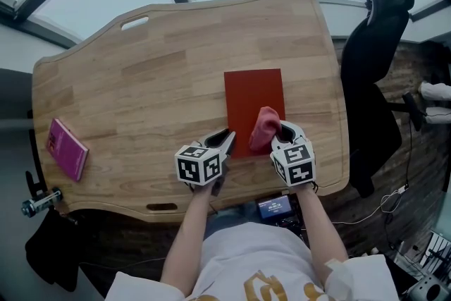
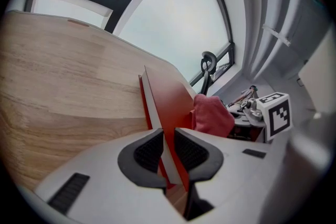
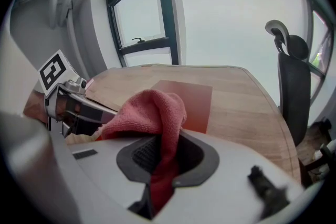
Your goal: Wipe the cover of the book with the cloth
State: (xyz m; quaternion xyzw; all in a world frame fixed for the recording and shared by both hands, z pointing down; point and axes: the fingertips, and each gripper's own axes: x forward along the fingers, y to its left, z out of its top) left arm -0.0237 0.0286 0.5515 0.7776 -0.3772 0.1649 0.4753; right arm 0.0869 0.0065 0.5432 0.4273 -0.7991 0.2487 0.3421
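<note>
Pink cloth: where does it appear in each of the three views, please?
Head view: pink cloth lower centre-right, at the right tool, over the red book's near right corner.
Left gripper view: cloth right of centre, beyond the book.
Right gripper view: cloth at centre, clamped between the jaws.
Shared landmark: the red book, visible in all three.

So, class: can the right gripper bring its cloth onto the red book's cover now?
Probably yes. The right gripper, shut on the cloth, sits at the red book; the cover beyond is bare, and the left gripper clamps only a near corner.
</note>
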